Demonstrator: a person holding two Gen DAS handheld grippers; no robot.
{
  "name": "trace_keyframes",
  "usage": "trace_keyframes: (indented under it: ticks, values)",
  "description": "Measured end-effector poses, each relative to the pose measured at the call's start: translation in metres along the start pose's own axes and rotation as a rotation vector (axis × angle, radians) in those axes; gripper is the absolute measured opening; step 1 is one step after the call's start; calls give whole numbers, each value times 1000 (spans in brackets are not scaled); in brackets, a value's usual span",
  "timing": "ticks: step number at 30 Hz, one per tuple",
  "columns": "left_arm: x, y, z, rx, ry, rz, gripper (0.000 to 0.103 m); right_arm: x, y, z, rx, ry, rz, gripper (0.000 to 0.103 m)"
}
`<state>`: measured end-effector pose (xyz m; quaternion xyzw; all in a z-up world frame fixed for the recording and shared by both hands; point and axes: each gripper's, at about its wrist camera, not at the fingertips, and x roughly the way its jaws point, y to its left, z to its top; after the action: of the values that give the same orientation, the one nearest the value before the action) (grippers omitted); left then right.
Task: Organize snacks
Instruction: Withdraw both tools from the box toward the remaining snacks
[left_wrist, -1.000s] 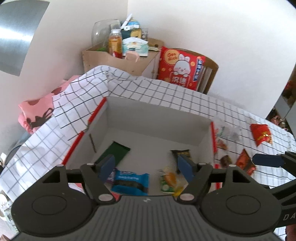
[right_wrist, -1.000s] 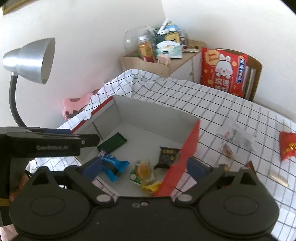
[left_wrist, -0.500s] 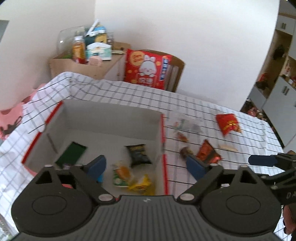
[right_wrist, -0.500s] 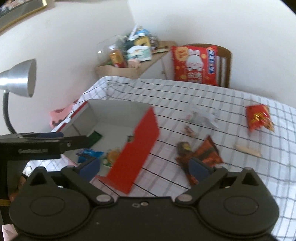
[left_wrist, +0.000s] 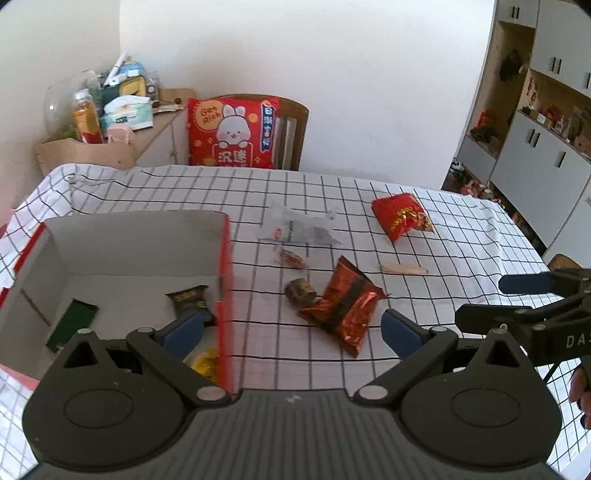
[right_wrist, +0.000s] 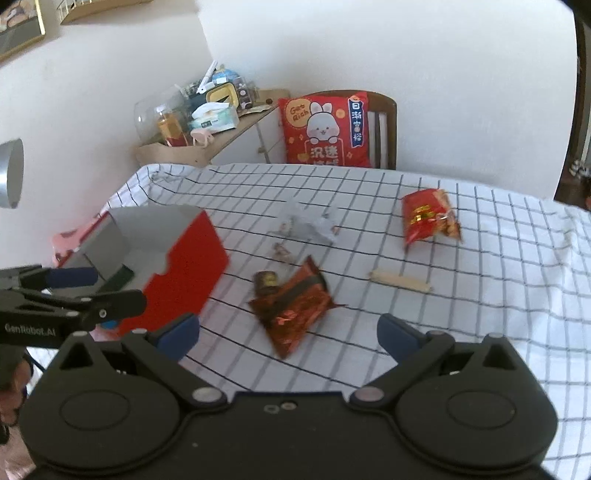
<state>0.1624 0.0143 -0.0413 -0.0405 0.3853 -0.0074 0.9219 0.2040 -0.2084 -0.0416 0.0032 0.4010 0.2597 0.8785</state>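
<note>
A red-sided box with a white inside (left_wrist: 225, 258) (right_wrist: 184, 266) sits at the left of the checked table and holds several snack packets, among them a dark packet (left_wrist: 190, 297) and a green one (left_wrist: 72, 323). Loose snacks lie to its right: a dark red foil packet (left_wrist: 341, 304) (right_wrist: 291, 306), a small brown snack (left_wrist: 299, 290) (right_wrist: 266, 280), a red bag (left_wrist: 400, 218) (right_wrist: 428, 218), a clear wrapper (left_wrist: 299, 229) (right_wrist: 310, 225), a small candy (left_wrist: 290, 256) and a pale bar (left_wrist: 402, 268) (right_wrist: 400, 280). My left gripper (left_wrist: 291, 332) is open and empty, straddling the box's right wall. My right gripper (right_wrist: 288, 334) is open and empty, just short of the foil packet.
A wooden chair with a red rabbit cushion (left_wrist: 232, 134) (right_wrist: 325, 129) stands behind the table. A cluttered side shelf (left_wrist: 107, 114) is at the back left. Grey cabinets (left_wrist: 535, 122) line the right. A lamp shade (right_wrist: 11, 177) is at the left edge.
Both grippers have swung right, from over the box to the loose snacks on the cloth. Both stay open and empty.
</note>
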Motion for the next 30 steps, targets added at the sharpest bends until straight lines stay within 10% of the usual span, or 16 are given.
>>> trace_keyframes:
  ticks: [30]
  values:
    - [112,-85,5,95,113,27,102,105,-112,16,-208,208,-149,90]
